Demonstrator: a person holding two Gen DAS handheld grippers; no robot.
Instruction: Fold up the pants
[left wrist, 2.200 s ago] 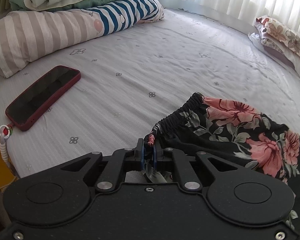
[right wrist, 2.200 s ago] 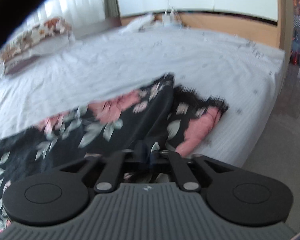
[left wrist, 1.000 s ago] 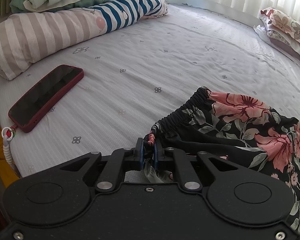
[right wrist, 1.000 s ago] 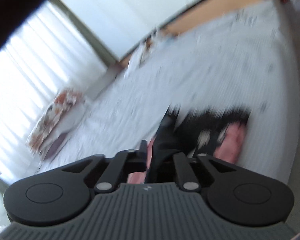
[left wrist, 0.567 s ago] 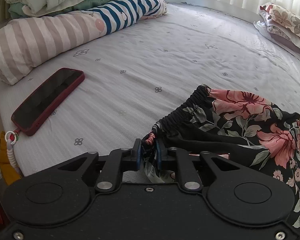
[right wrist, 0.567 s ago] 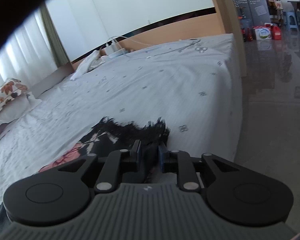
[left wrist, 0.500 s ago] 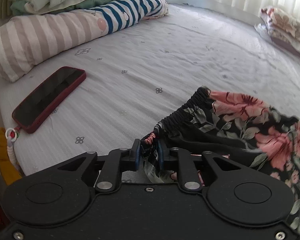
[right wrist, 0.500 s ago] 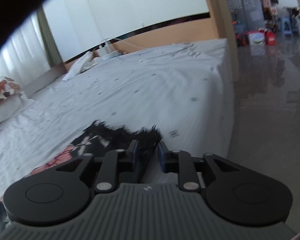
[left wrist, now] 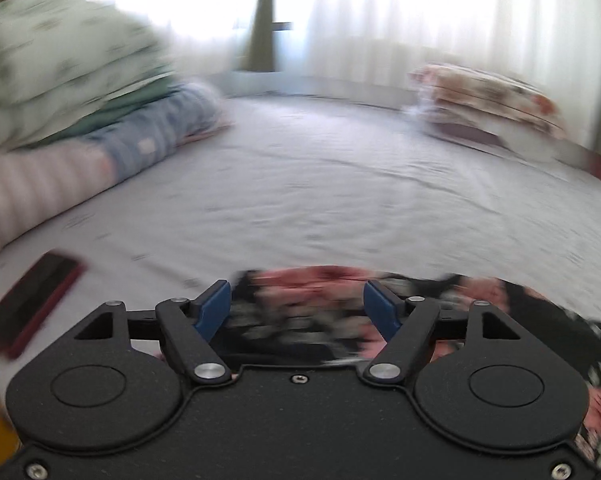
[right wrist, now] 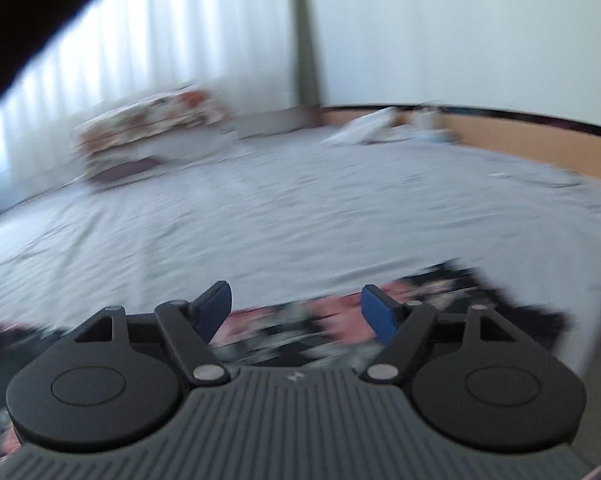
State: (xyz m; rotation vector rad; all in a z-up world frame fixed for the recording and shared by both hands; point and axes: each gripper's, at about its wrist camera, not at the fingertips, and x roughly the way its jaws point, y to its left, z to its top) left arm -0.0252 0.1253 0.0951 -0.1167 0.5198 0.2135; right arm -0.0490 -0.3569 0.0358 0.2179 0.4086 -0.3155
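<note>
Floral pants (left wrist: 300, 300) lie limp on the bed (left wrist: 320, 200): light, soft, likely to slump. Left gripper (left wrist: 296, 306) and right gripper (right wrist: 296, 306) are both opening, pads clear of the cloth. Best hold: the bunched elastic waistband or a hem.

Nothing readable is showing up here; both views are smearing badly, so maybe a tiny mark on the right gripper (right wrist: 296, 306) body is hiding something.

Your pants (left wrist: 312, 300) are black with pink flowers and pale green leaves. Your bedsheet (left wrist: 320, 200) is pale grey with small dark motifs. Your phone (left wrist: 28, 304) has a dark red case. Your long pillow (left wrist: 40, 184) has beige-and-white stripes, then blue-and-white ones.
</note>
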